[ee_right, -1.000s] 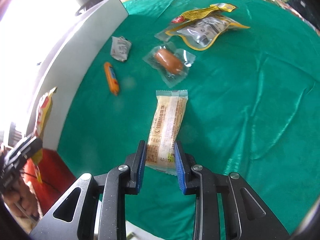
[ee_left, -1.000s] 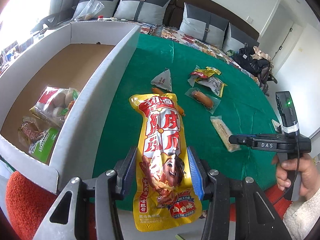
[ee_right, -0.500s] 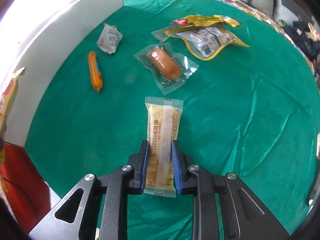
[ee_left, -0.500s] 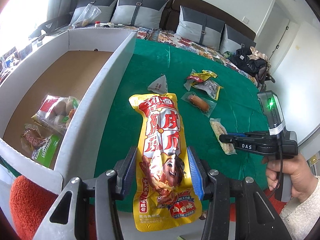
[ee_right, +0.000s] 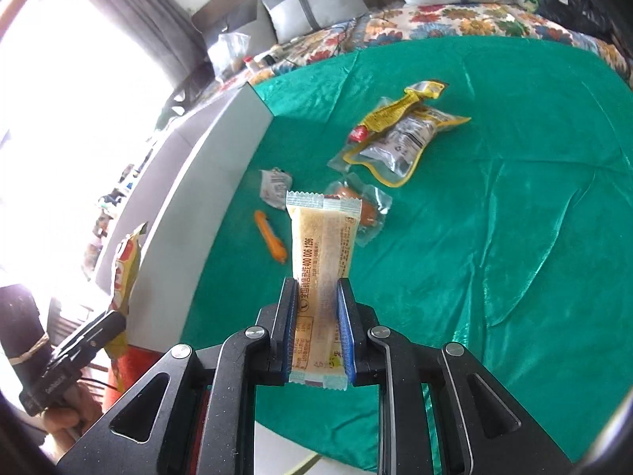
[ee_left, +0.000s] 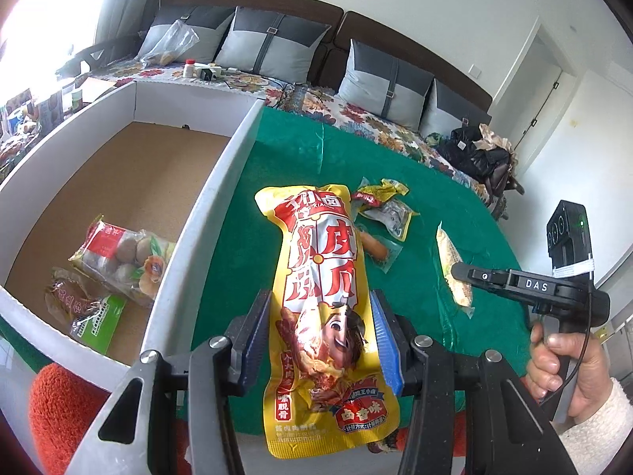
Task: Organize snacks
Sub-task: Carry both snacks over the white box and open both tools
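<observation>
My left gripper (ee_left: 318, 336) is shut on a long yellow and red snack pouch (ee_left: 320, 289), held up over the green cloth just right of the white cardboard box (ee_left: 205, 213). My right gripper (ee_right: 316, 328) is shut on a pale beige bar in clear wrap (ee_right: 322, 253), lifted off the cloth. That bar (ee_left: 453, 273) and the right gripper (ee_left: 465, 273) also show at the right of the left wrist view. Two snack bags (ee_left: 118, 253) lie inside the box.
On the green cloth (ee_right: 514, 198) lie a yellow-edged foil pouch (ee_right: 403, 138), a wrapped sausage (ee_right: 368, 209), a small orange sausage stick (ee_right: 271, 237) and a small white packet (ee_right: 273, 186). A sofa with grey cushions (ee_left: 273, 43) stands behind. A hand (ee_left: 569, 364) holds the right gripper's handle.
The right gripper closed on the beige bar and lifted it off the cloth. The left gripper rose with the yellow pouch still in it.
</observation>
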The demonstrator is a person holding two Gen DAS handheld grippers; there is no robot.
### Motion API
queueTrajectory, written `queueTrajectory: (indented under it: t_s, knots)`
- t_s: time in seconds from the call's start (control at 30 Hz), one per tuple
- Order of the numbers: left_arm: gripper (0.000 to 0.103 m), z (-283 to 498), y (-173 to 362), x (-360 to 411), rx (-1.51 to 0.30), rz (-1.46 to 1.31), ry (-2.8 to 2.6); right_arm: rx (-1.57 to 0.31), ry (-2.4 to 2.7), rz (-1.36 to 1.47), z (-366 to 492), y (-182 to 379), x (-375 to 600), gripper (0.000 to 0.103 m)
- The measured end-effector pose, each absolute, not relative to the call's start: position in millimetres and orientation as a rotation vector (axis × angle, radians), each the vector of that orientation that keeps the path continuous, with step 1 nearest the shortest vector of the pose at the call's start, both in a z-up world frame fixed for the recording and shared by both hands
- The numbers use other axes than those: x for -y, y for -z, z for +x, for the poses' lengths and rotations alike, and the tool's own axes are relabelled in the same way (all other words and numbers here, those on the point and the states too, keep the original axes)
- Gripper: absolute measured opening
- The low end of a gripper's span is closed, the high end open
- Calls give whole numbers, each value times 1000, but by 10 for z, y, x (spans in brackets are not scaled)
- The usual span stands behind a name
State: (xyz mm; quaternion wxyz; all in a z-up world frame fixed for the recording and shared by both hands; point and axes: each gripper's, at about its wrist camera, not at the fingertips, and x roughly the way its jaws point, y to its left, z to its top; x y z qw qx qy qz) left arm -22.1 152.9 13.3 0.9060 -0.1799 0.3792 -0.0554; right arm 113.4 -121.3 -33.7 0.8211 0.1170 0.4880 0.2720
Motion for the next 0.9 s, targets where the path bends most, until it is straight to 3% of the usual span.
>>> queueTrajectory:
  t_s: [0.37,0.57,0.77,0.8,0.83,0.87,0.9]
  knots:
    - [48,-186,-508,-2774,-686,-388,-96,-941,-786,288,1162,-351,190,20]
    - [48,-80,-313,-3319,-720,-338,-215,-910,-892,202,1155,-563,-745,20]
    - [49,32,-1,-3491,-796,-278,-309,-924,-907,94,1158,-345,-1396,22]
    - [51,45,60,-3490,-810,-263,-330,-934,-904,72,1161,-280,-1461,25]
    - [61,28,100,-3469,-816,-251,-343,-946,-893,52,1156,-220,-1498,31]
    - [80,20,142,-3459,-819,-241,-358,-960,-886,44,1151,-160,-1501,47]
    - [88,8,137,-3444,-811,-237,-368,-961,-885,50,1137,-123,-1468,52]
